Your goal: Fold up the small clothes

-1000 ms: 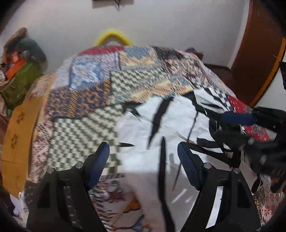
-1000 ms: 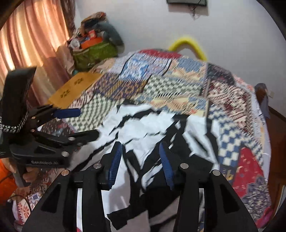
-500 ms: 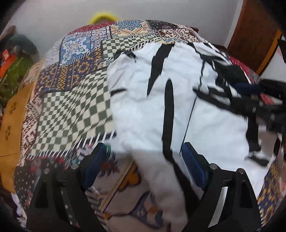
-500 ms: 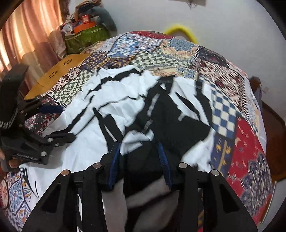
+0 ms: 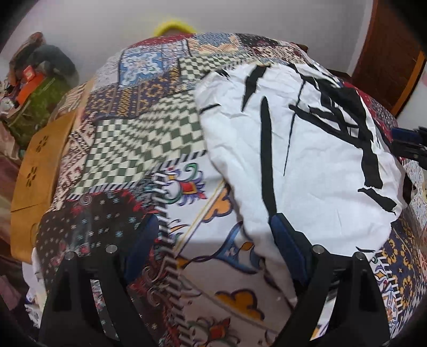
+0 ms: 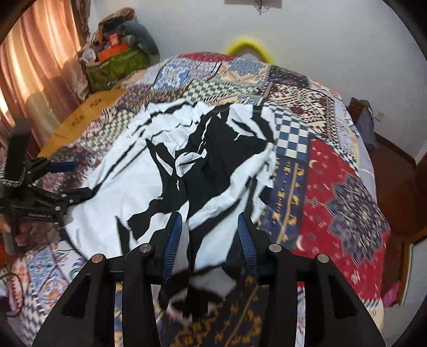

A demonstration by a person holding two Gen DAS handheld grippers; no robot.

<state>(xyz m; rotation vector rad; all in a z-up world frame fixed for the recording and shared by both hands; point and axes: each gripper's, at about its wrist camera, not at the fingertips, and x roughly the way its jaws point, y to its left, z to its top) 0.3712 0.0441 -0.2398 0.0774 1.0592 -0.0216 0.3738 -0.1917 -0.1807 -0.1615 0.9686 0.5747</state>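
Note:
A white garment with black slashes (image 5: 307,160) lies spread, a little creased, on the patchwork bedspread (image 5: 128,144). My left gripper (image 5: 213,221) hangs over the garment's near left corner with its jaws wide open. Only its right finger overlaps the cloth edge, and nothing is pinched. In the right wrist view the same garment (image 6: 128,165) reaches back under my right gripper (image 6: 208,217). Its jaws stand partly apart, and the garment's near hem lies between and below the pads. The left gripper (image 6: 77,178) shows at the garment's left edge, and the right gripper (image 5: 408,141) at the far right.
The bedspread (image 6: 333,173) covers the whole bed. A yellow hoop (image 5: 173,25) stands at the far end against the wall. A green bag with clutter (image 6: 117,64), an orange mat (image 5: 34,165) and a curtain (image 6: 34,66) lie to the left, a wooden door (image 5: 395,53) to the right.
Both grippers have drawn back toward the near edge of the bed, and the garment now lies spread out ahead of them. The left jaws have widened and no longer straddle the cloth.

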